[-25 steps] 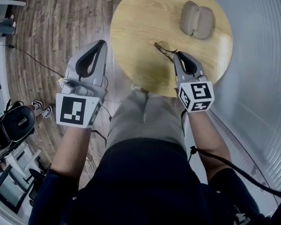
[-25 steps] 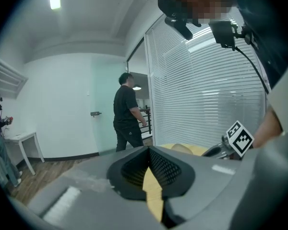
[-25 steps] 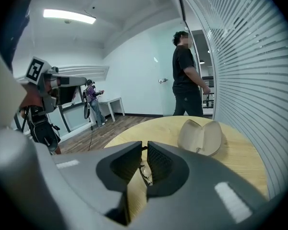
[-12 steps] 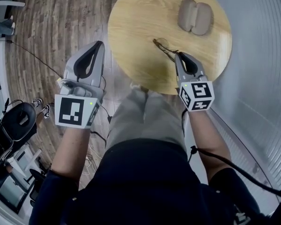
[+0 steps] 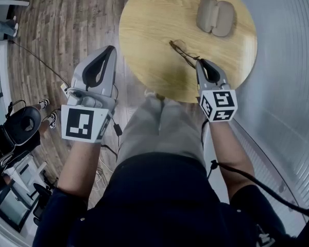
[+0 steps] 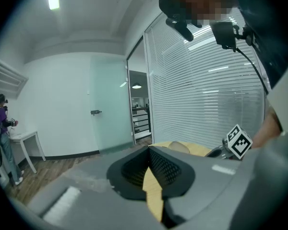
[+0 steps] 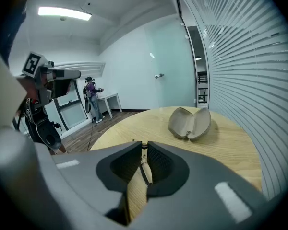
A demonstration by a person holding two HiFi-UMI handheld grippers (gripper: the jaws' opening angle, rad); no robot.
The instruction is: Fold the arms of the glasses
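Round table (image 5: pixel 149 30), glasses (image 5: pixel 183 50) near edge, open case (image 5: pixel 217 15) beyond

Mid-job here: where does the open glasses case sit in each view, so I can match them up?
Head view: open glasses case at the top right, on the far side of the round wooden table.
Left gripper view: probably the small pale dome just beyond the jaws, right of centre; too small to be sure.
Right gripper view: right of centre, lying open beyond the jaws.
Shared landmark: the table, in all three.
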